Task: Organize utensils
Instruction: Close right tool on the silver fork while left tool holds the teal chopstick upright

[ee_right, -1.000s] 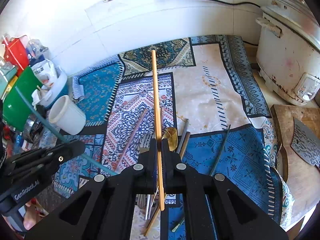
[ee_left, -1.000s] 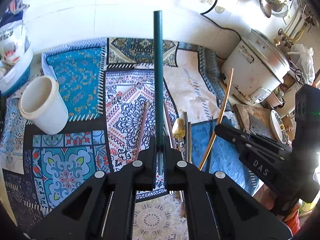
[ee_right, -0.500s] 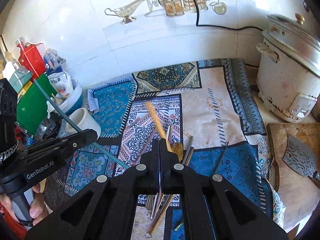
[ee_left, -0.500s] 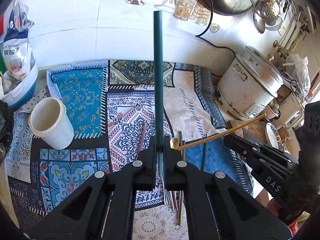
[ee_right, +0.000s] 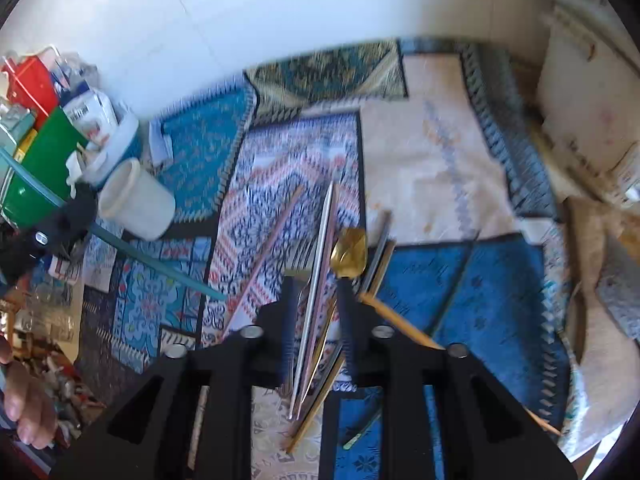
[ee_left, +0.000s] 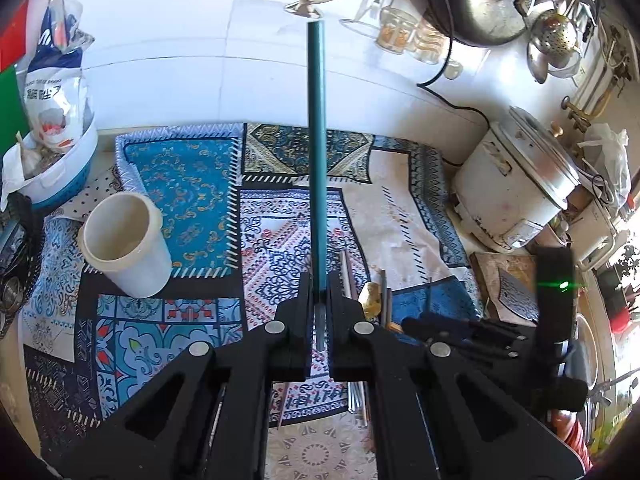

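Cloth (ee_left: 192, 184) in blue patchwork fills the middle of both views, with the white cup (ee_left: 124, 248) standing open at the left of the left wrist view. My left gripper (ee_left: 319, 300) is clamped on a teal stick (ee_left: 316, 140) that points straight up the frame. My right gripper (ee_right: 317, 300) has jaws opening over the heap of utensils (ee_right: 320, 272) at centre; they straddle a silver chopstick (ee_right: 316, 280), pads not pressing it. An orange chopstick (ee_right: 400, 320) lies just right of them. I judge I should settle lower, centre on one piece only, close firmly, then carry both sticks to the cup.
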